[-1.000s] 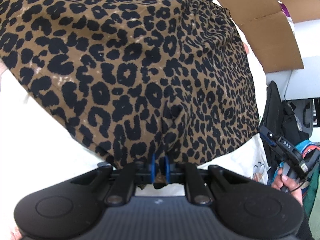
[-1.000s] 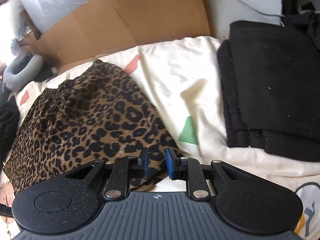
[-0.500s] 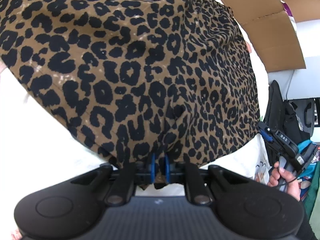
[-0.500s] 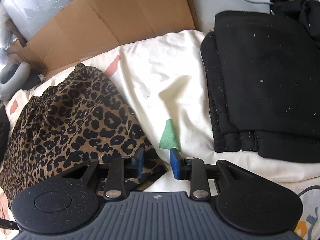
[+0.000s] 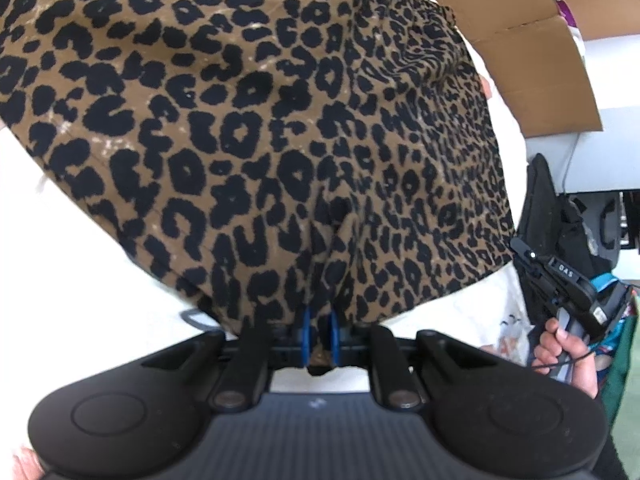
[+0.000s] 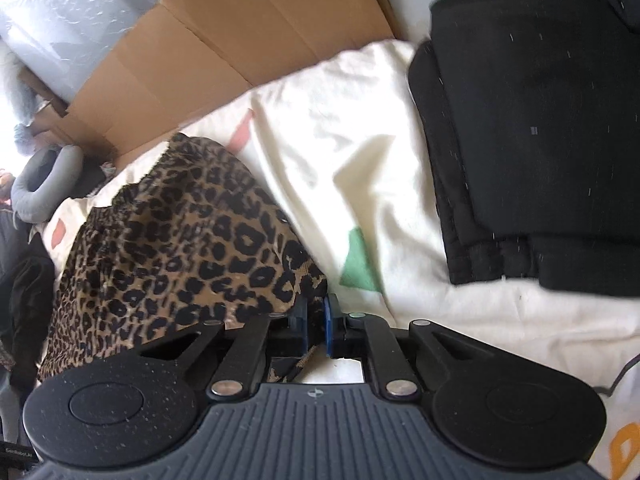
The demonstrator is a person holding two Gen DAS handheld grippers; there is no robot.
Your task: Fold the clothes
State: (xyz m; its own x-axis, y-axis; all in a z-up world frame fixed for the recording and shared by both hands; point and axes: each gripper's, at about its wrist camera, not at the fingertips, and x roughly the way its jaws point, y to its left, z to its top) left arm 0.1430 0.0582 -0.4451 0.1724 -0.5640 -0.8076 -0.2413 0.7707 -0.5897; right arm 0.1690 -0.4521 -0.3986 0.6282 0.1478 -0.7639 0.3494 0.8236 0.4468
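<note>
Both grippers have the leopard-print garment (image 5: 280,140) now: our left gripper (image 5: 319,336) is pinched tight on its near hem, fabric bunched between the blue pads, and our right gripper (image 6: 316,326) has clamped down on a corner, cloth trapped between its jaws. We see the garment spread across the cream sheet (image 6: 360,152), with folded black clothing (image 6: 532,140) lying well apart at right and cardboard (image 6: 240,28) behind.

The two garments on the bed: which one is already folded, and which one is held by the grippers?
The black garment lies folded. The leopard-print garment lies spread out, pinched by the left gripper and right gripper.
</note>
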